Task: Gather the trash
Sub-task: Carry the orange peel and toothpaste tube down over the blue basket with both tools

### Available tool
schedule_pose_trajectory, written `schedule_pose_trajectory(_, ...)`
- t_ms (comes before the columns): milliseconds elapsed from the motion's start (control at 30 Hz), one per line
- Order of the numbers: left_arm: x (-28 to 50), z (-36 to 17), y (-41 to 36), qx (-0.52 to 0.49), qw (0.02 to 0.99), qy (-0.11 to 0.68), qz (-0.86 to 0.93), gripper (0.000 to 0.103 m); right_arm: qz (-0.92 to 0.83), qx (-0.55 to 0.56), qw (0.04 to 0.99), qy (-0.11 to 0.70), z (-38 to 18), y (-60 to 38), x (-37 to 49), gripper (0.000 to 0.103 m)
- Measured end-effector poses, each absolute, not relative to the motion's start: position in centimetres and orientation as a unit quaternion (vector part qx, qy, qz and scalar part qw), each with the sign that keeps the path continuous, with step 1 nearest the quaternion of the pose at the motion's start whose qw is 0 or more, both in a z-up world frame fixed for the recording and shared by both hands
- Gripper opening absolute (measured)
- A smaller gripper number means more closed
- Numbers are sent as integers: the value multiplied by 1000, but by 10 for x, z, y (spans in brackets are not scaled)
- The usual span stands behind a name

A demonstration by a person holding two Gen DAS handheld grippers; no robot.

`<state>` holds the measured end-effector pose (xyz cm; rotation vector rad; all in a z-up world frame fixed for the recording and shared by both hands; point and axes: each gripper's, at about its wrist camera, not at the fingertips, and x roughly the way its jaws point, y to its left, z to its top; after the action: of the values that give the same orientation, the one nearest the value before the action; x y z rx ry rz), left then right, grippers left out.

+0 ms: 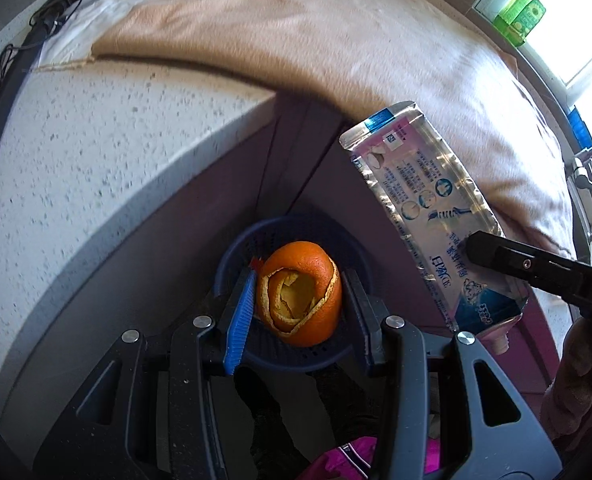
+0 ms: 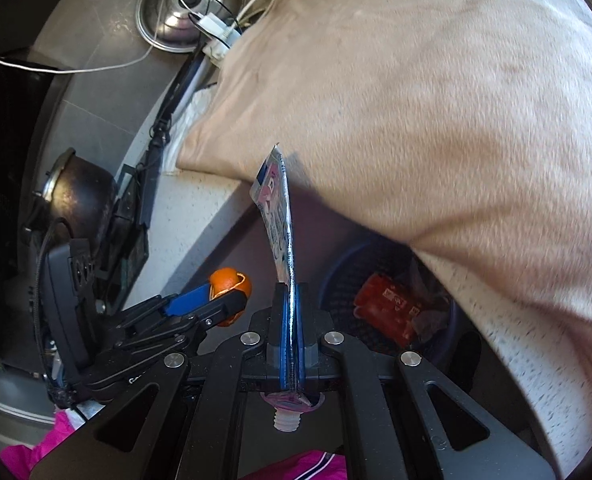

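Holding the orange peel point(image 1: 299, 294) in your left gripper point(image 1: 302, 300) and the flattened toothpaste tube point(image 2: 283, 216) in your right gripper point(image 2: 291, 344), bring both jaws squarely over the blue bin point(image 2: 338, 276) below the surface's edge before releasing

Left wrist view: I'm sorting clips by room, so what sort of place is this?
Probably a kitchen: a speckled stone counter, a dark cooking pot and a steel lid, with a blue waste basket below.

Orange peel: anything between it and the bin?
Nothing visible. The orange peel, held in the left gripper, hangs above the open blue bin; the toothpaste tube sits off to the side.
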<state>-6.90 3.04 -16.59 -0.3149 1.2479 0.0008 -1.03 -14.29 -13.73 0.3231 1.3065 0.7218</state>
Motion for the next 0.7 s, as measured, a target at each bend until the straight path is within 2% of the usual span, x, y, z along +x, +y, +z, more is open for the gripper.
schedule_pose_trajectory(700, -79, -242, 28, -154, 756, 636, 9, 43, 294, 64, 719, 627, -204, -117, -38, 2)
